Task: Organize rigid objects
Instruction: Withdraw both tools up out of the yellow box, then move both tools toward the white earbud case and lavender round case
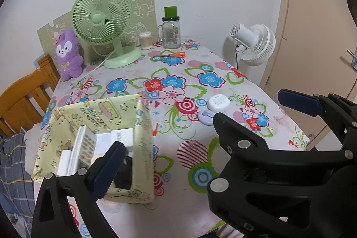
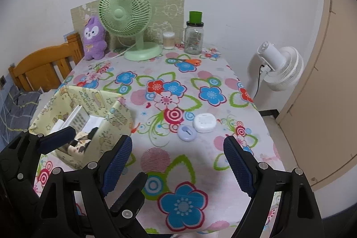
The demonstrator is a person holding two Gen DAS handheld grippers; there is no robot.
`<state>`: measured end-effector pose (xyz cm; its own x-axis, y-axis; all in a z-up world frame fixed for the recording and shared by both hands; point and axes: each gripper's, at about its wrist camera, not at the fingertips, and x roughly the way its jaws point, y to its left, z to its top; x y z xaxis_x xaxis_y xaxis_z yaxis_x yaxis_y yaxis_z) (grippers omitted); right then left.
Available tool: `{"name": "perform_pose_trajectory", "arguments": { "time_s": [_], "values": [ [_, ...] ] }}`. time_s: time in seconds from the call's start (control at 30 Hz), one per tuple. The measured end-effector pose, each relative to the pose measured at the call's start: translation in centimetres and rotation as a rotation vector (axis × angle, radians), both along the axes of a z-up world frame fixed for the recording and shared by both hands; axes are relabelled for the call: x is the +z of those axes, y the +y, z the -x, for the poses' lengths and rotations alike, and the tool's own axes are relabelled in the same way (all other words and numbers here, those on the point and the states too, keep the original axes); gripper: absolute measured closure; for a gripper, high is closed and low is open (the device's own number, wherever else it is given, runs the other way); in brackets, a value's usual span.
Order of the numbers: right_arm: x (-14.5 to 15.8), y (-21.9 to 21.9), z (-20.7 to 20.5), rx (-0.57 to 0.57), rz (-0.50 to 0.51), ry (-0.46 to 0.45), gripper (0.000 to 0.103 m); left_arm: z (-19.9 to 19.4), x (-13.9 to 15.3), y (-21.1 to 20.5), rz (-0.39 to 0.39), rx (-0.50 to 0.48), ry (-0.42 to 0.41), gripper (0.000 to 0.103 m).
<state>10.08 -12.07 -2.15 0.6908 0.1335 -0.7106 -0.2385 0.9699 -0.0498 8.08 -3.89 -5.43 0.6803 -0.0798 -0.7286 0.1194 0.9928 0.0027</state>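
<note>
While angled down over the table (image 2: 200, 171), both tools gape empty.

- The box (image 2: 89, 124) sits at the worktop's (image 2: 200, 171) near left, a calculator (image 2: 78, 118) leaning inside it.
- Two small cases (image 2: 187, 132) (image 2: 204, 123) lie touching, right of the box.
- Behind, by the wall: plush toy (image 2: 93, 41), desk fan (image 2: 127, 15), jar (image 2: 193, 38); scissors (image 2: 189, 61) before the jar.

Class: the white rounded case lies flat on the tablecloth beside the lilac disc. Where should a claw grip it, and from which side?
Grip the white case across its two free edges, near and far, coming down from above. It lies flat and low, so only the rim offers purchase. The lilac disc sits close at its left, so avoid pinching left to right. The right claw, open and empty, seems nearest.
</note>
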Motion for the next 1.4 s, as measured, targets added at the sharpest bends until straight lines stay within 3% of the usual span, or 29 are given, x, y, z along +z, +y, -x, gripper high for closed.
{"name": "perform_pose_trajectory", "arguments": {
  "time_s": [0.5, 0.8, 1.4],
  "values": [
    [-2.1, -2.4, -1.4, 0.036, 0.04, -0.034, 0.017, -1.5, -2.6, -2.8, 0.022, -0.025, 0.018, 0.002],
    [-5.1, -4.1, -3.6, 0.069, 0.004, -0.03, 0.017, -2.6, -4.9, -4.5, -0.023, 0.011, -0.048, 0.002],
    [-9.3, -6.4, -8.4, 0.046, 0.013, 0.021, 0.017, -7.4, -8.8, -6.6, -0.004, -0.004, 0.003, 0.007]
  ]
}}
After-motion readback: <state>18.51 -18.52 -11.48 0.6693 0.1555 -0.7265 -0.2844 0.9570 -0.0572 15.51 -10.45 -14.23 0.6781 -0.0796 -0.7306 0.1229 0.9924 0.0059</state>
